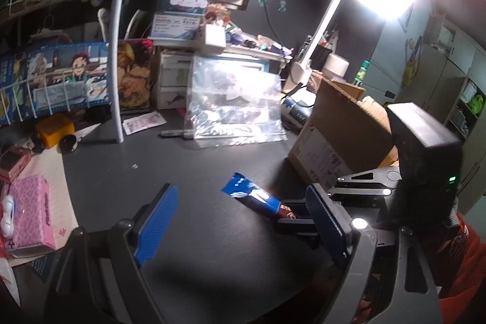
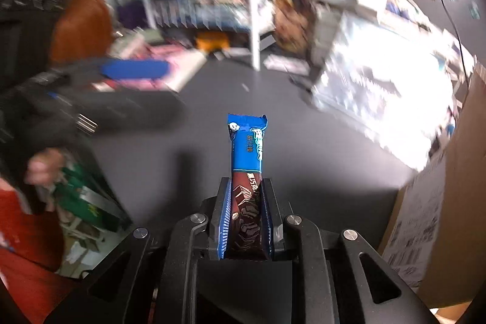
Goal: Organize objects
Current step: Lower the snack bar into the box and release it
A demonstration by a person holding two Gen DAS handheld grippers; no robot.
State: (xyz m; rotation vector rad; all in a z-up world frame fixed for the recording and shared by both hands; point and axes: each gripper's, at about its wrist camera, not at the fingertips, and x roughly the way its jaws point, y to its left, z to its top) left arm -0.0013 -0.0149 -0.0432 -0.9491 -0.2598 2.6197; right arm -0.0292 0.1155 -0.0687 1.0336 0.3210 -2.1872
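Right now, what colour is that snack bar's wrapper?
The snack bar is bright blue at its free end, dark brown at the gripped end; clearest in the right wrist view.

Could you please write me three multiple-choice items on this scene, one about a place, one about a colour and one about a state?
1. Where is the cardboard box relative to the snack bar in the left wrist view?
A. to its right
B. to its left
C. underneath it

2. What colour is the free end of the snack bar's wrapper?
A. green
B. blue
C. yellow

3. In what state is the left gripper?
A. shut on the snack bar
B. shut on nothing
C. open, holding nothing

Answers:
1. A, since the box stands on the dark desk toward the right of that view, beyond the bar.
2. B, since the end pointing away from the right gripper is bright blue, while the clamped end is dark brown.
3. C, since its blue pads stand wide apart with only the desk between them.
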